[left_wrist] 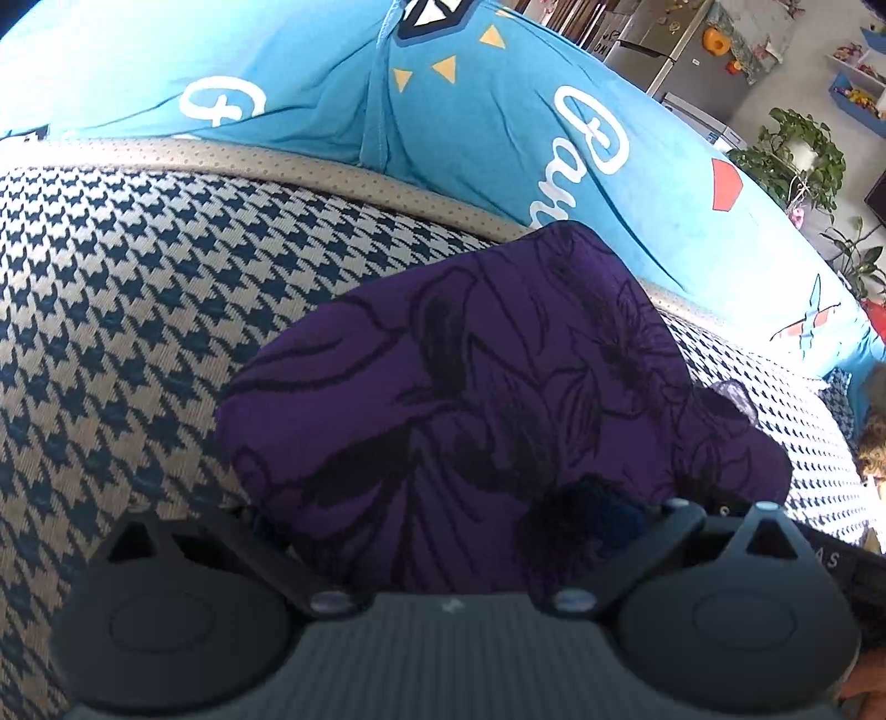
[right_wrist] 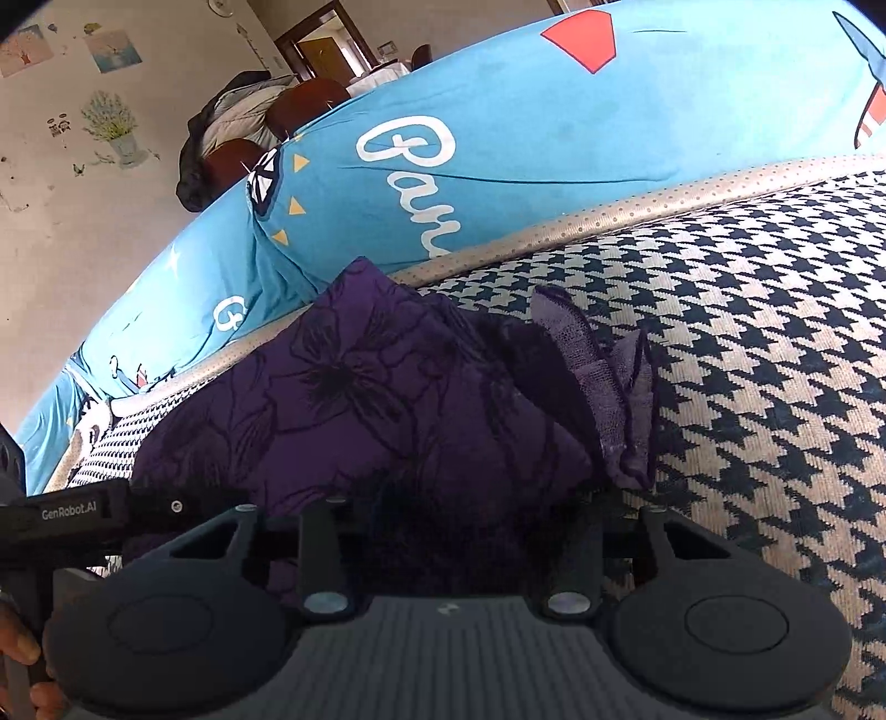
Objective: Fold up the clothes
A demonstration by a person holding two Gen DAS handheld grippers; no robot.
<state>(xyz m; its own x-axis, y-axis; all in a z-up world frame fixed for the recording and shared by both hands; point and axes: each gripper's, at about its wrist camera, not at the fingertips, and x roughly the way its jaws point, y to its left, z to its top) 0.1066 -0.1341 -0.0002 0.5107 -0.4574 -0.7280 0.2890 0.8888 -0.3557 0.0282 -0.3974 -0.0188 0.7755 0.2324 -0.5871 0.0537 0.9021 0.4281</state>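
A purple garment [left_wrist: 470, 376] with a black flower print lies bunched in a folded bundle on the houndstooth cover [left_wrist: 122, 288]. My left gripper [left_wrist: 459, 498] sits against its near edge. The cloth drapes over the fingers and hides them, and the links stand spread wide. In the right wrist view the same garment [right_wrist: 343, 399] fills the gap of my right gripper [right_wrist: 451, 498]. Its links stand nearly upright, cloth is bunched between them and the pads are hidden. A paler purple flap [right_wrist: 620, 387] sticks up at the bundle's right end.
Blue bedding [left_wrist: 470, 127] with white lettering lies behind a beige dotted border [right_wrist: 637, 216]. The other gripper's black body [right_wrist: 83, 512] shows at the left, with a hand [right_wrist: 16, 653] below it. A fridge [left_wrist: 659, 50] and plants [left_wrist: 797, 155] stand beyond.
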